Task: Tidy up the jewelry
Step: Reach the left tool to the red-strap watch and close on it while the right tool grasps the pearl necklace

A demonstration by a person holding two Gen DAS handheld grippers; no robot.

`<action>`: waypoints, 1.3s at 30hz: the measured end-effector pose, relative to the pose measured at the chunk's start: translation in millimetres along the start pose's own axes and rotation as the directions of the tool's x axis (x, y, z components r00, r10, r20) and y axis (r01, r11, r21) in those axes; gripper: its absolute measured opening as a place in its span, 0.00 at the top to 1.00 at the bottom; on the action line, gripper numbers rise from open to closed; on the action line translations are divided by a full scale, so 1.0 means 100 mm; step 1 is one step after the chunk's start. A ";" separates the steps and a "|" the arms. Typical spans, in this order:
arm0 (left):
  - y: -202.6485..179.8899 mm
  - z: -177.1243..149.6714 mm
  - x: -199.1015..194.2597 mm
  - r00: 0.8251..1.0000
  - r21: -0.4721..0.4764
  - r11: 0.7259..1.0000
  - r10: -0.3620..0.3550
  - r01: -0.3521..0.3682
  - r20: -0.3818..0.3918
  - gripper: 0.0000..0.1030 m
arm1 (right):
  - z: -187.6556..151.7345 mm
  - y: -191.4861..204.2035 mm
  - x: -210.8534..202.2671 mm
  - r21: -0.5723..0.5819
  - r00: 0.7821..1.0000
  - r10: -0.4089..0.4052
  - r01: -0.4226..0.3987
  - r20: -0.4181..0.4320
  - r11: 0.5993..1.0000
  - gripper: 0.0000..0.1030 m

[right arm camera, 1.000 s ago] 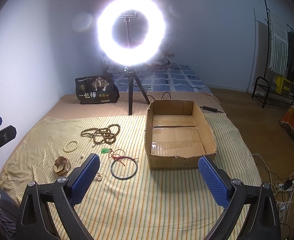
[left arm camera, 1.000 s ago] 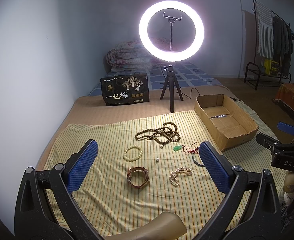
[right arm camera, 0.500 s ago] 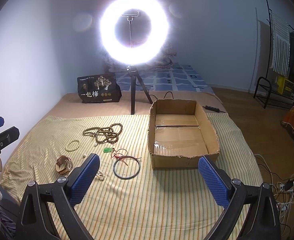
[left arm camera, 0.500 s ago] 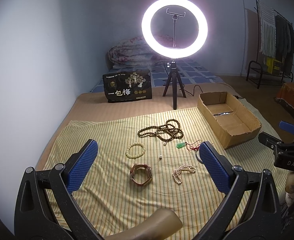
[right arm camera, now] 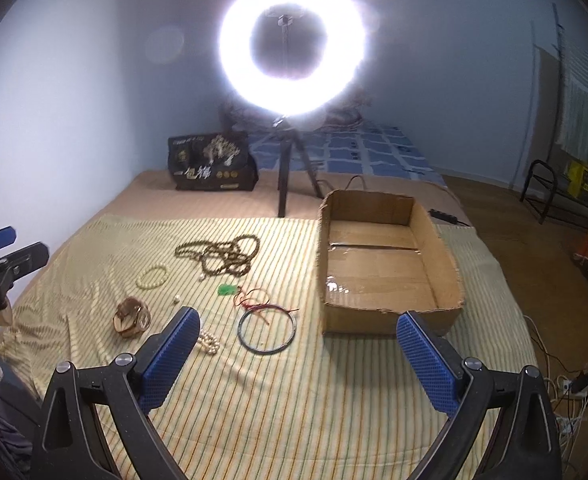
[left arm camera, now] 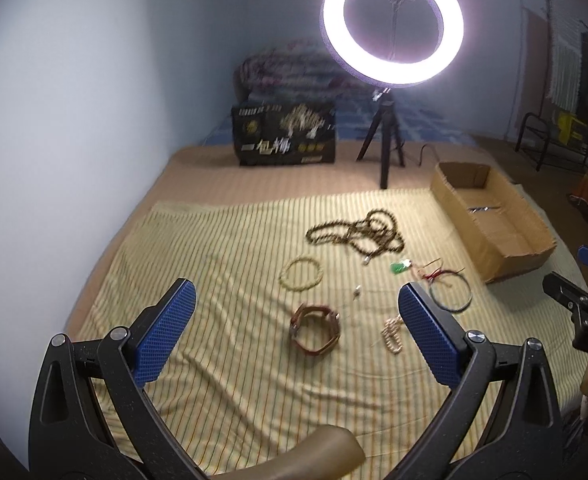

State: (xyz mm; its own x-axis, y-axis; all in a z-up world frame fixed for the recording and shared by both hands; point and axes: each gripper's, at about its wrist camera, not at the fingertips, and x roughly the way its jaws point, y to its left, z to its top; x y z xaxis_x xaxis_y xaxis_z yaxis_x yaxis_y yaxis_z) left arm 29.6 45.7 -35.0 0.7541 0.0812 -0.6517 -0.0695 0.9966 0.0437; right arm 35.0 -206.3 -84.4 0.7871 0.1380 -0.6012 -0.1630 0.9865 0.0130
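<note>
On the striped bedspread (left arm camera: 221,364) the jewelry lies scattered left of the empty cardboard box (right arm camera: 386,276). The left gripper (left arm camera: 294,332) has advanced toward the leather bracelet (left arm camera: 314,329); both grippers gape wide, empty, the right gripper (right arm camera: 294,356) hovering.

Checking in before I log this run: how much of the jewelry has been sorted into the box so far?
Nothing looks done: the cardboard box holds no jewelry. Nothing is in hand; the left gripper and right gripper are open. Left on the striped cloth: dark bead necklace, pale bead bracelet, brown watch, pearl strand, green pendant, dark bangle.
</note>
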 end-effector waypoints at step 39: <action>0.05 -0.34 1.59 0.919 -0.004 0.997 -0.070 0.075 -0.389 0.43 | -0.20 0.87 1.46 -0.294 0.884 0.283 -0.401 -0.372 0.868 0.28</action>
State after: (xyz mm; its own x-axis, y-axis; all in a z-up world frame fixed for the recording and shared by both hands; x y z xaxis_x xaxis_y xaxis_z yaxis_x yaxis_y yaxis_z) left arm 126.8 63.5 -164.1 0.4437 -0.0003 -0.8962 -0.0155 0.9998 -0.0080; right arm 123.8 -102.0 -186.5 0.4285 0.3682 -0.8251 -0.6320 0.7748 0.0175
